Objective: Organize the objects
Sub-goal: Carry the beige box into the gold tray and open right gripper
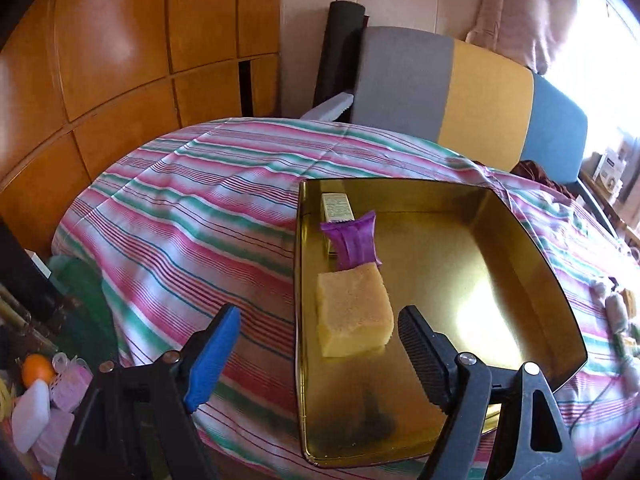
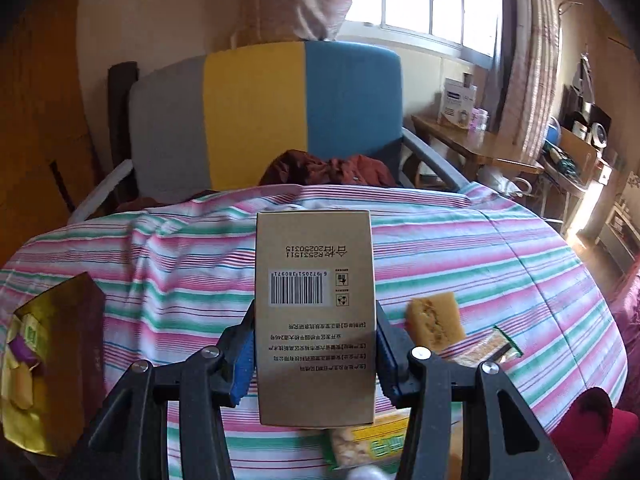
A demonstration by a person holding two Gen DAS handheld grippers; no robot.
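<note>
Left wrist view: the left gripper stands wide apart and empty, above the near edge of the shallow gold metal tray on the striped bed cover.
Tray contents: a yellow sponge block, a purple wrapped packet behind it, a small cream carton at the tray's far corner.
Right wrist view: the right gripper is clamped on a tall tan cardboard box with a barcode, lifted clear, right of the tray.
Risk: the box, gripped low, could tip or slip while carried to the tray.
Second risk: landing it could knock the sponge block.
</note>
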